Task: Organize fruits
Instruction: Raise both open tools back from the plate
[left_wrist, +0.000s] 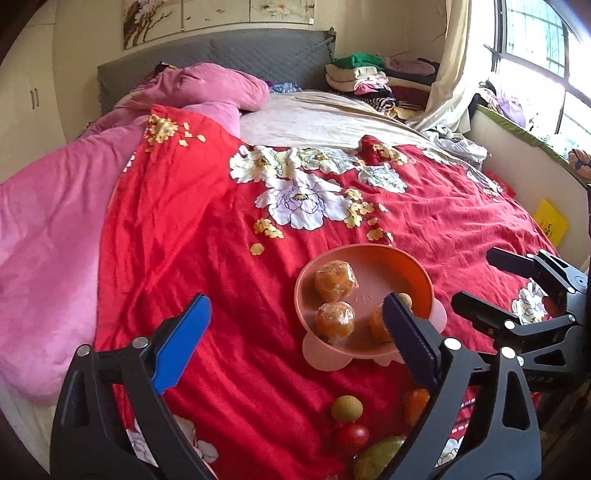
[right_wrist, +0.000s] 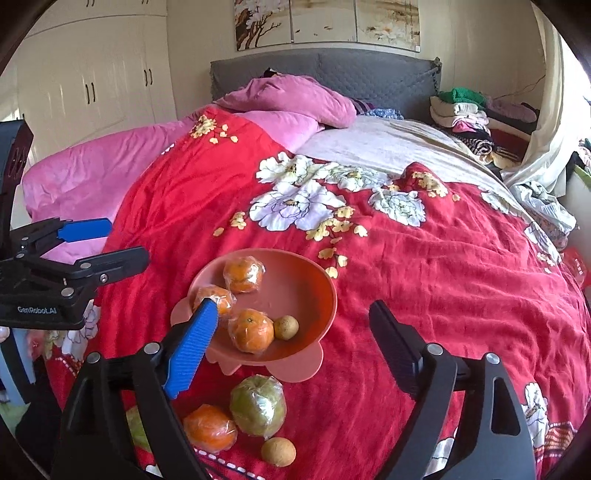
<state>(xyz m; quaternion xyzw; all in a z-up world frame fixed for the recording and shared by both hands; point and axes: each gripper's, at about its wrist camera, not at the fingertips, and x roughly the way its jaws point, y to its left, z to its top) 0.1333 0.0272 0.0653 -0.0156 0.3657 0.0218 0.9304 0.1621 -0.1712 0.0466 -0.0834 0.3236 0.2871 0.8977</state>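
Four fruits sit in the pink bowl (right_wrist: 317, 295): three plastic-wrapped oranges (right_wrist: 248, 329) and one small tan round fruit, probably a longan (right_wrist: 286, 327). The bowl rests on the red floral bedspread (right_wrist: 424, 258).

Loose fruit lies on the bedspread on the near side of the bowl, below and close under both claws: a wrapped green fruit (right_wrist: 258, 405), a wrapped orange (right_wrist: 209, 427), a second longan-like fruit (right_wrist: 278, 451), and, in the left wrist view, a small red fruit (left_wrist: 352, 436), maybe a tomato. All are roundish, so no long axis governs the approach.

Right gripper (right_wrist: 291, 354): jaws wide apart, nothing between the pads, nothing touched. Its blue pad overlaps the bowl rim in view only. The green fruit and orange lie just under its left finger.

Left gripper (left_wrist: 295, 347): jaws spread wide, empty. The red fruit and longan lie low between its fingers.

Judgement: either hand must tip down and back toward the near fruit; the right seems nearer the green one.
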